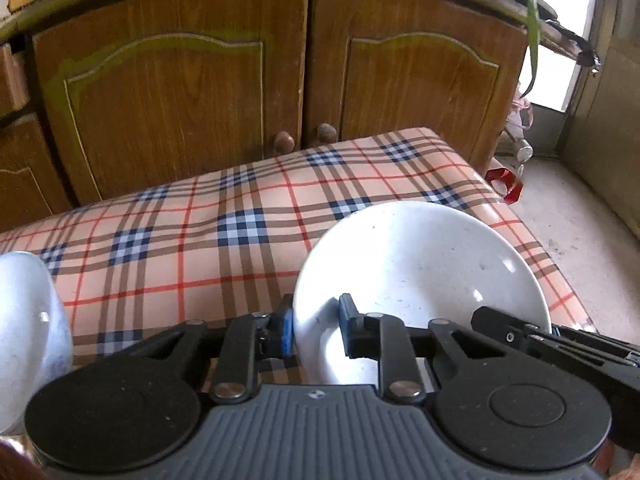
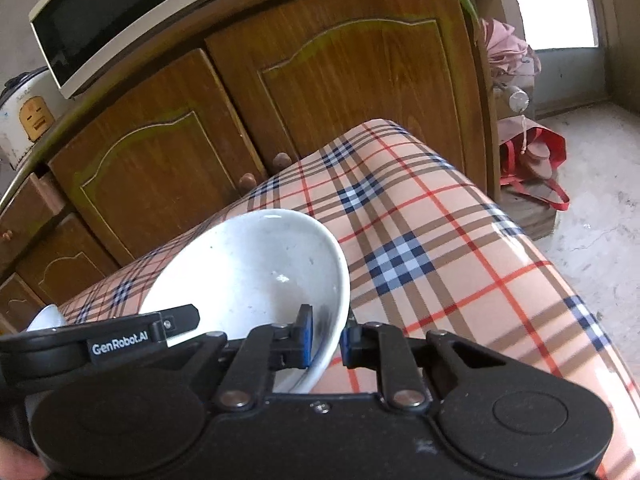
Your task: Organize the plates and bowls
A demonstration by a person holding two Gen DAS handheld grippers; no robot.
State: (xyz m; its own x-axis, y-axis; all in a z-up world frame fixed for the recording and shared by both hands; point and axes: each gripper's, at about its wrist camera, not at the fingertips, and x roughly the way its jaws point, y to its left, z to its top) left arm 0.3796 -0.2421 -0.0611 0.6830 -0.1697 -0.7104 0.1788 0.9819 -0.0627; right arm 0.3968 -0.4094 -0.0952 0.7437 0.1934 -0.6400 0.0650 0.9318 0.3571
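Wooden cupboard doors (image 1: pixel 168 92) stand behind our worktop (image 1: pixel 180 240), which is covered with a checked cloth in peach, red, brown and blue. We hold one pair of tongs in each hand, and both grip the same white bowl (image 1: pixel 420 272), from opposite sides.

Our left tongs (image 1: pixel 316 328) pinch the bowl's near-left rim: one blue pad sits outside the wall, the other inside. Our right tongs (image 2: pixel 324 340) pinch its near-right rim in the same way, one pad inside and one outside. From the left camera the black body of the right tongs shows at the bowl's right edge; from the right camera the left tongs show at the bowl's left, marked with white lettering.

We cannot tell whether the bowl rests on the cloth or is lifted just off it. It is at the near part of the worktop, toward the right side.

A second white dish (image 1: pixel 28 332) stands at the left, apart from the bowl. A microwave (image 2: pixel 108 16) sits on top of the cupboard, and a red bag (image 2: pixel 532 160) lies on the floor beyond the worktop.
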